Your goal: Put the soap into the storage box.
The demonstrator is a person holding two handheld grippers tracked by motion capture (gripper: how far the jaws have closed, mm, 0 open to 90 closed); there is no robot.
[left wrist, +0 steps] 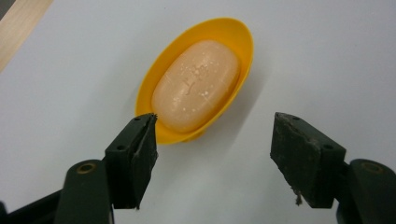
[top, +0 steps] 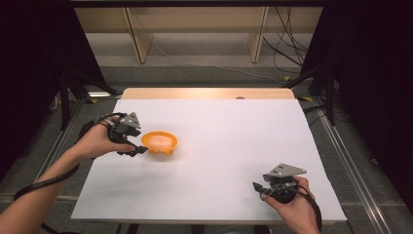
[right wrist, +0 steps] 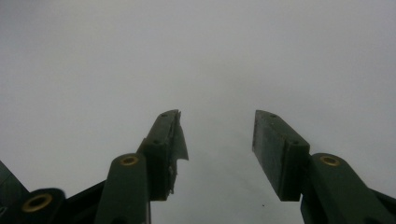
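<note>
A pale peach bar of soap [left wrist: 196, 84] lies in an oval yellow dish [left wrist: 236, 35] on the white table. In the high view the yellow dish [top: 168, 146] sits left of the table's middle, with the soap [top: 159, 141] inside it. My left gripper [top: 140, 142] is just left of the dish, open, its jaws spread wide in front of the dish's near end with nothing between them; the left gripper [left wrist: 214, 135] has its left jaw tip at the dish rim. My right gripper [top: 259, 189] hovers near the front right of the table, open and empty; the right gripper [right wrist: 217, 135] faces bare white surface.
The white sheet [top: 229, 146] covers the table, with a strip of bare wood [top: 204, 93] at the far edge. Beyond are wooden shelf legs [top: 139, 41] and cables [top: 287, 44] on the floor. Dark curtains flank both sides.
</note>
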